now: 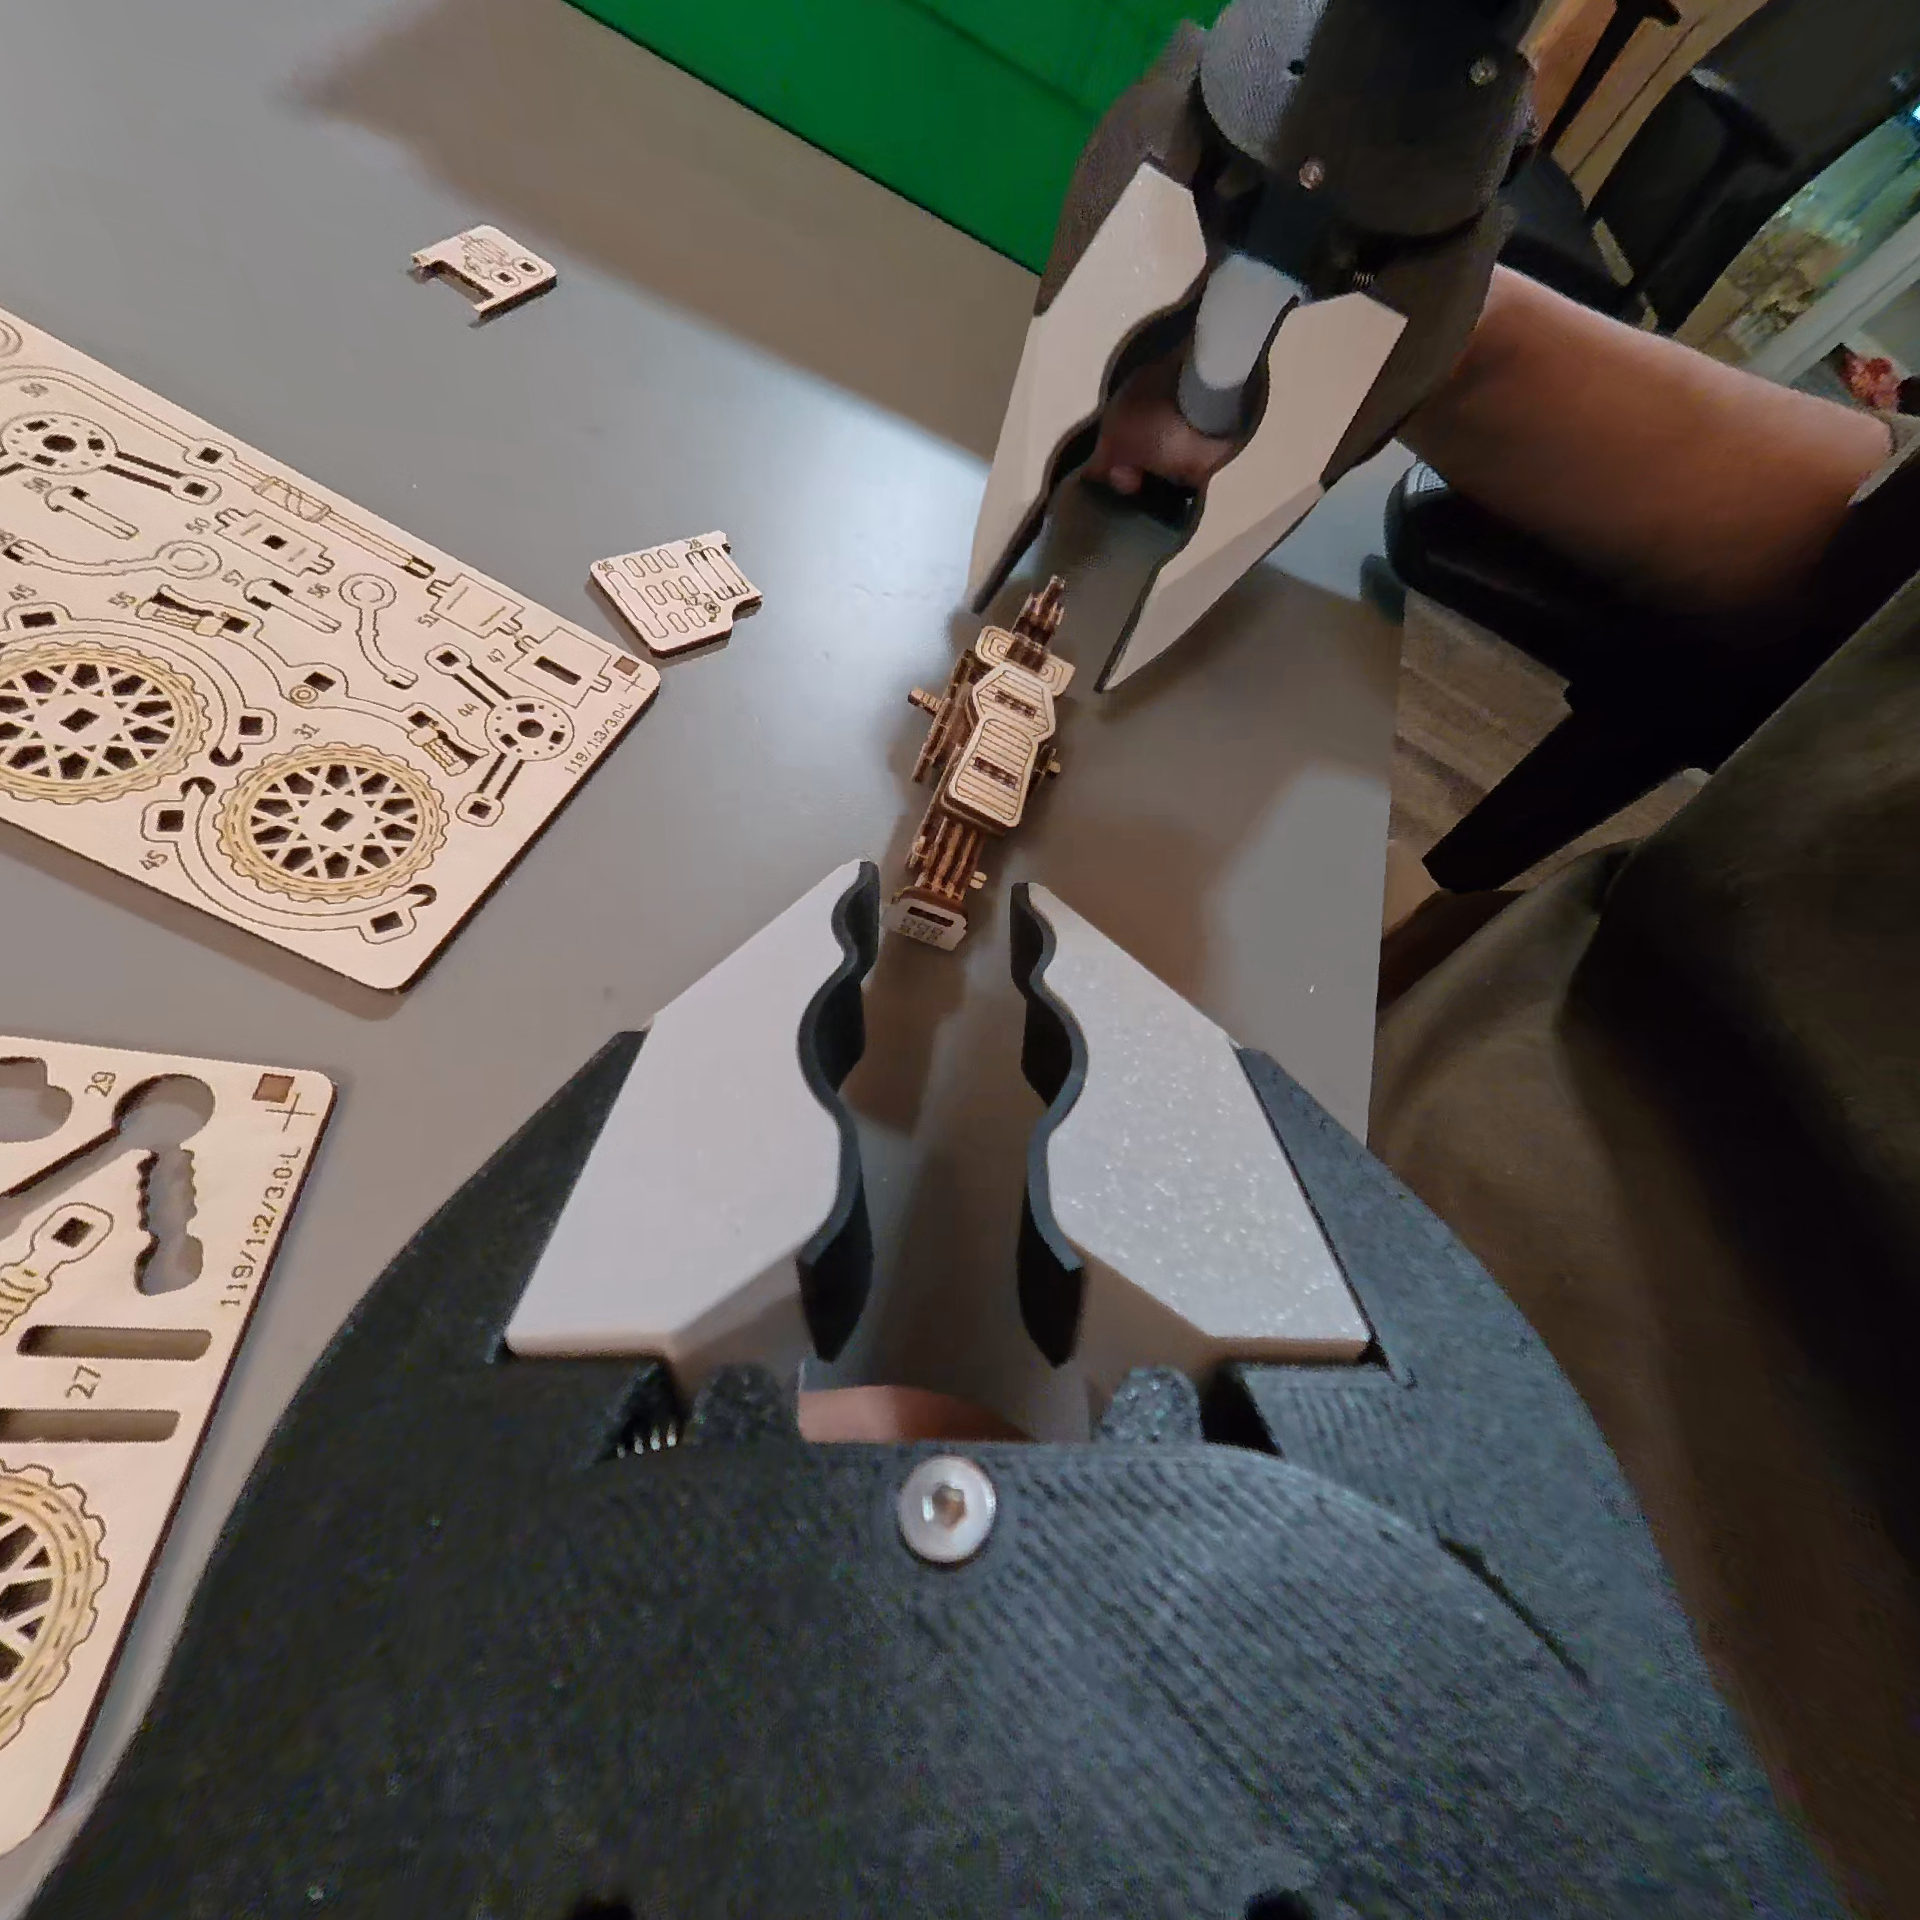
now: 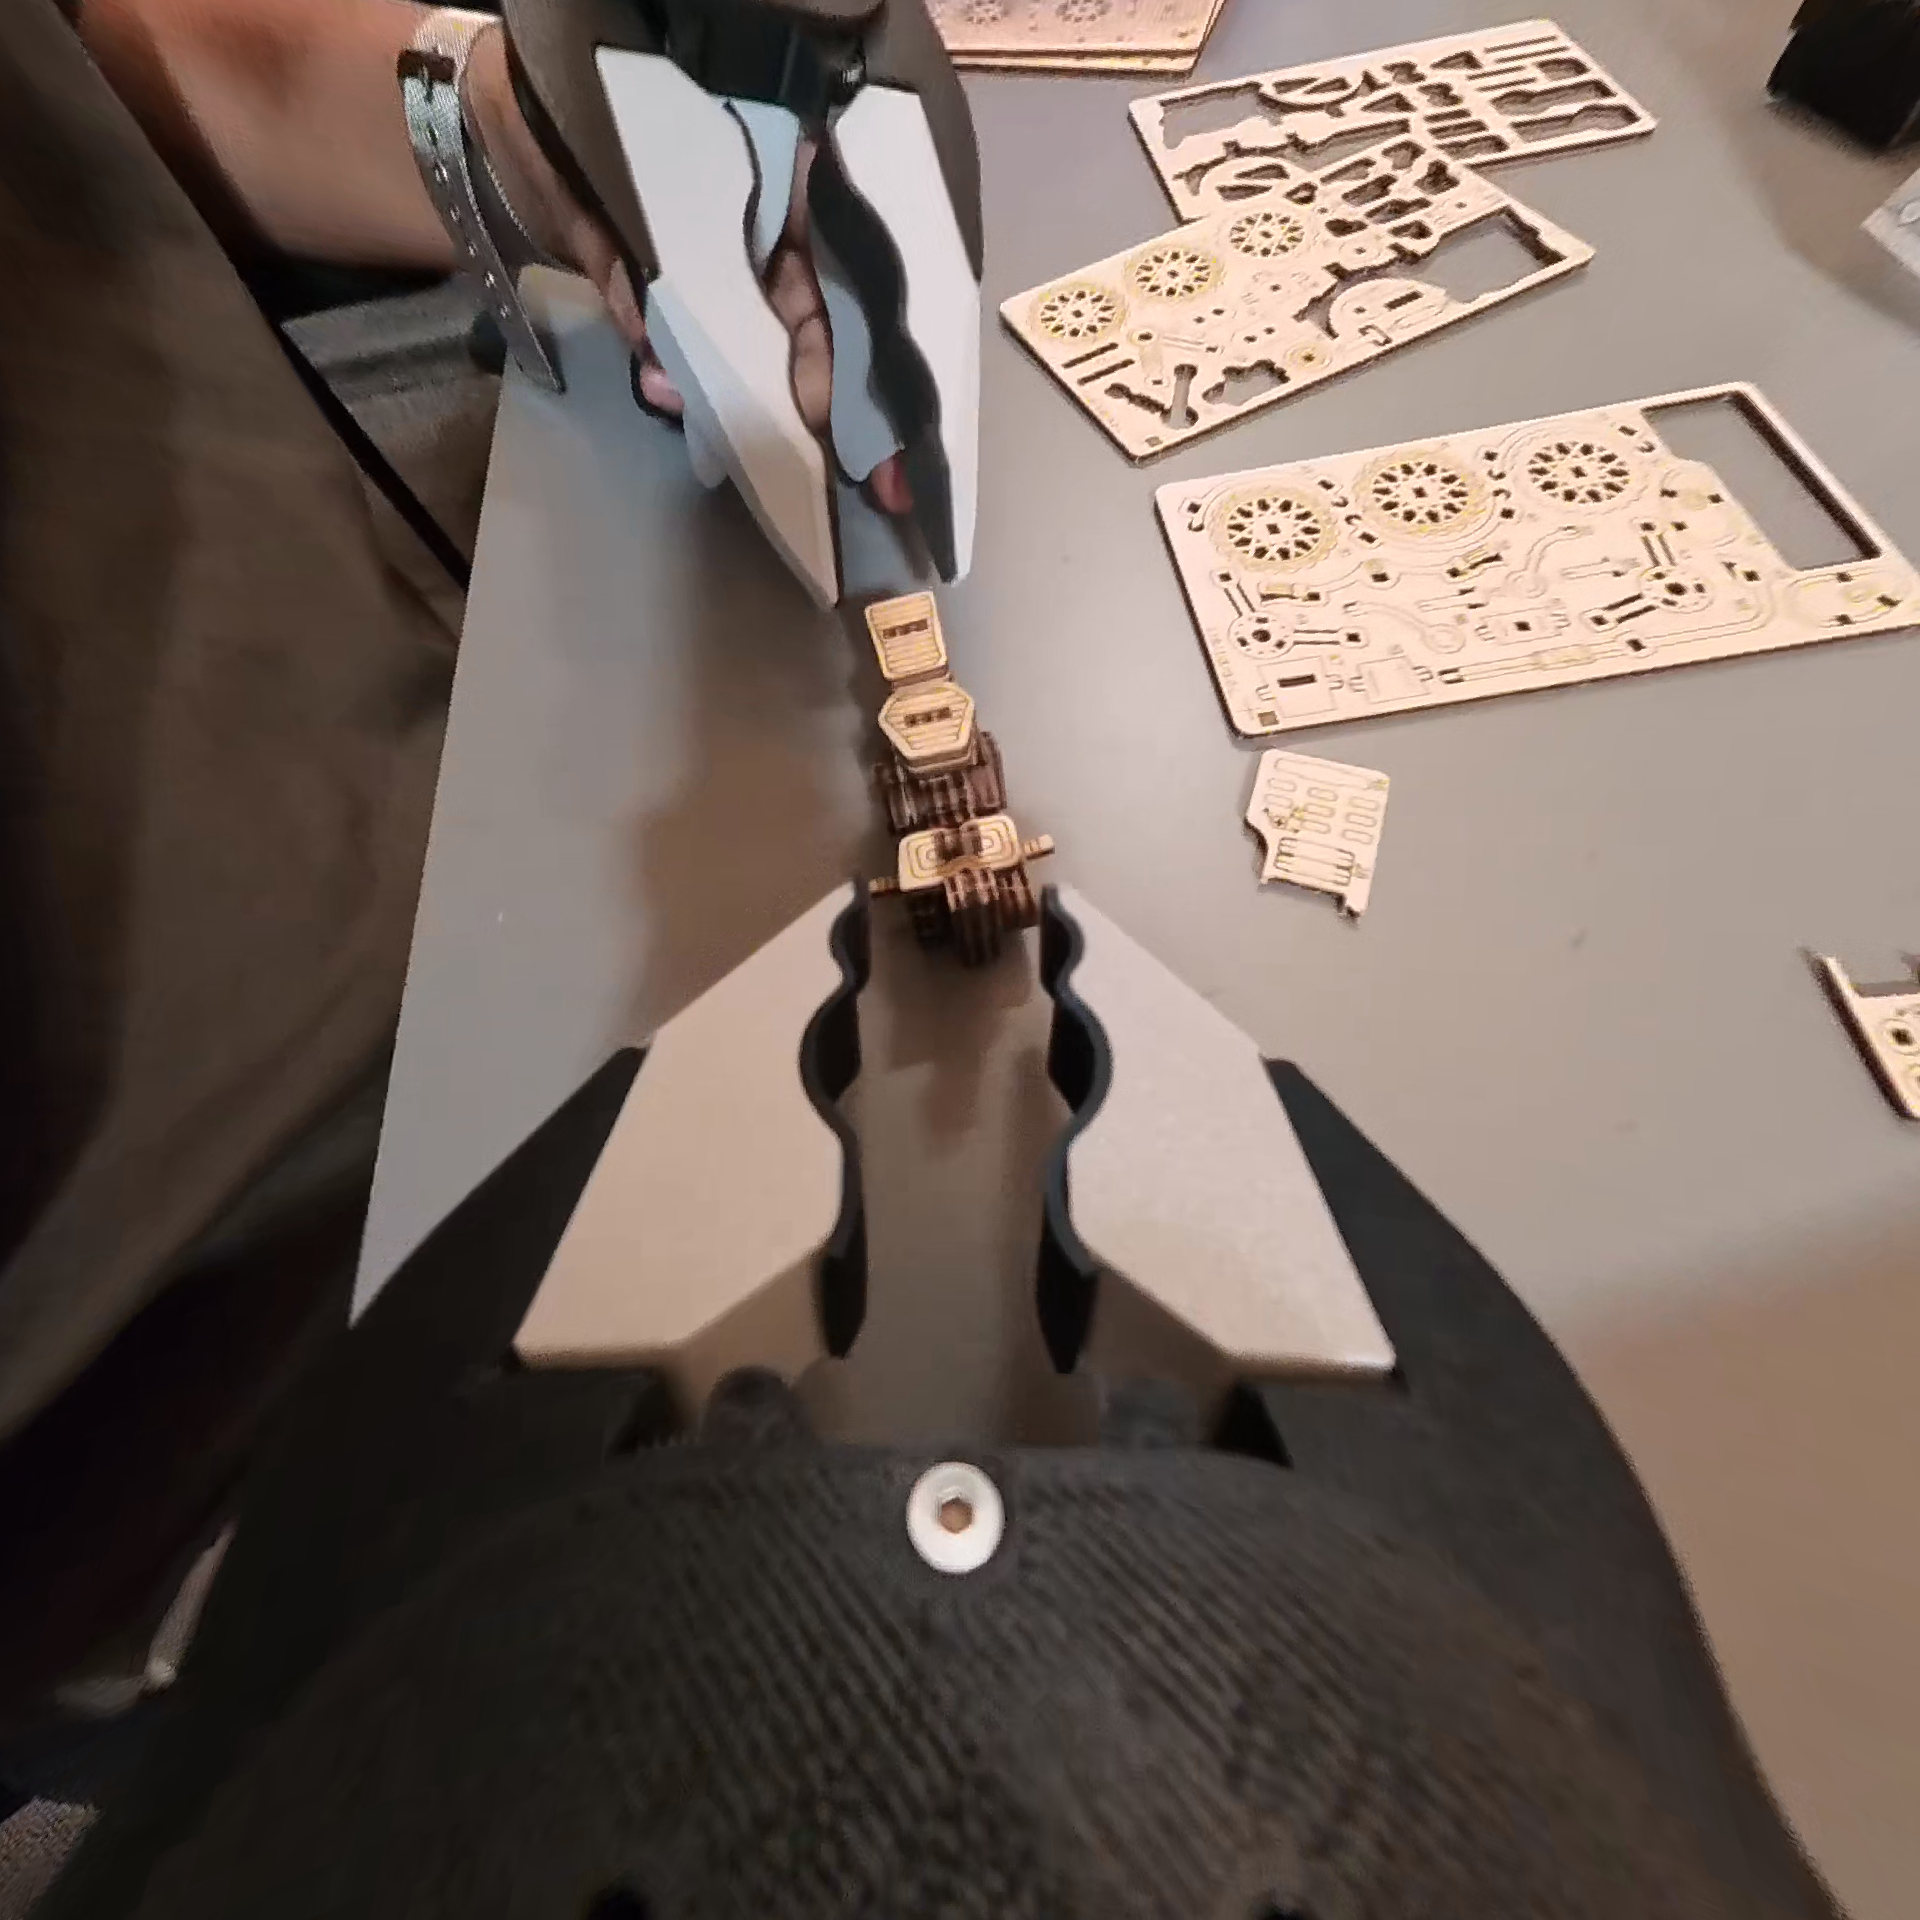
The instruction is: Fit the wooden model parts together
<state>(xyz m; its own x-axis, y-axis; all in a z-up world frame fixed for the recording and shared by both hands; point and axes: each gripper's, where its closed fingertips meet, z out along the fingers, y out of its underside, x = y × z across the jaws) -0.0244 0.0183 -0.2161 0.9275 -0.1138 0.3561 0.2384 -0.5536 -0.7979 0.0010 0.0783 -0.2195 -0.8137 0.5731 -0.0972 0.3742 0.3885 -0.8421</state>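
A small, partly built wooden model (image 1: 982, 769) lies on the grey table (image 1: 727, 436) near its edge, lengthwise between my two grippers. My left gripper (image 1: 945, 902) is open, with its fingertips at either side of the model's near end. My right gripper (image 1: 1041, 646) is open at the model's far end. In the right wrist view the model (image 2: 935, 790) has its dark layered end just between the tips of my right gripper (image 2: 954, 902). The left gripper (image 2: 888, 584) hangs open over the other end. Neither gripper holds anything.
Laser-cut wooden part sheets lie on the table (image 1: 260, 665) (image 1: 135, 1299) (image 2: 1538, 561) (image 2: 1288, 322). Small loose sheet pieces (image 1: 675, 603) (image 1: 483, 270) (image 2: 1314, 831) lie near them. The table edge (image 2: 468, 727) runs close beside the model, with a person's lap beyond. There is about 8 cm between the tips of the two grippers.
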